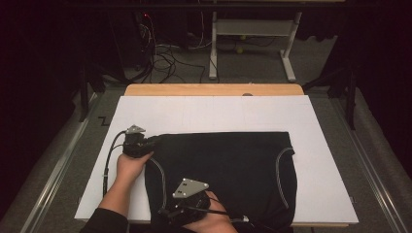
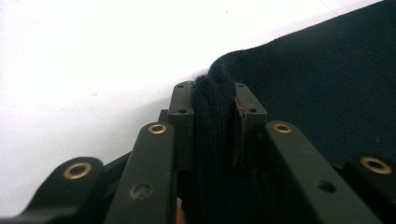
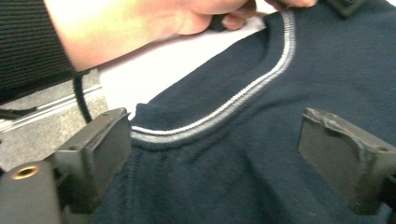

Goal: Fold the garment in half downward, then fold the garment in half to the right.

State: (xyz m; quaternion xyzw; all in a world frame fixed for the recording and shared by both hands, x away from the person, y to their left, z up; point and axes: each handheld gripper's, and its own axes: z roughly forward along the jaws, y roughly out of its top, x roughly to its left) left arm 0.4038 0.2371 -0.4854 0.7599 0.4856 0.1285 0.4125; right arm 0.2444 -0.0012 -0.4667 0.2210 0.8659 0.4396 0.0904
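Observation:
A dark navy knitted garment (image 1: 228, 165) lies flat on a white board (image 1: 218, 111), with pale striped trim curving along its left opening (image 3: 224, 109) and right opening (image 1: 279, 170). My left gripper (image 1: 145, 143) is at the garment's far left corner. In the left gripper view its jaws (image 2: 212, 93) are shut on a bunched fold of the knit (image 2: 212, 121). My right gripper (image 1: 170, 206) sits low over the garment's near left part. In the right gripper view it (image 3: 215, 140) is open, its pads astride the cloth just below the trim, with the fabric (image 3: 261, 186) lying between them unpinched.
The board rests on a wooden table (image 1: 214, 90) whose far edge shows beyond it. Bare white board lies left of, beyond and right of the garment. The person's left hand (image 3: 140, 23) is near the trim. Desk legs (image 1: 289, 53) and cables (image 1: 165, 58) are on the floor behind.

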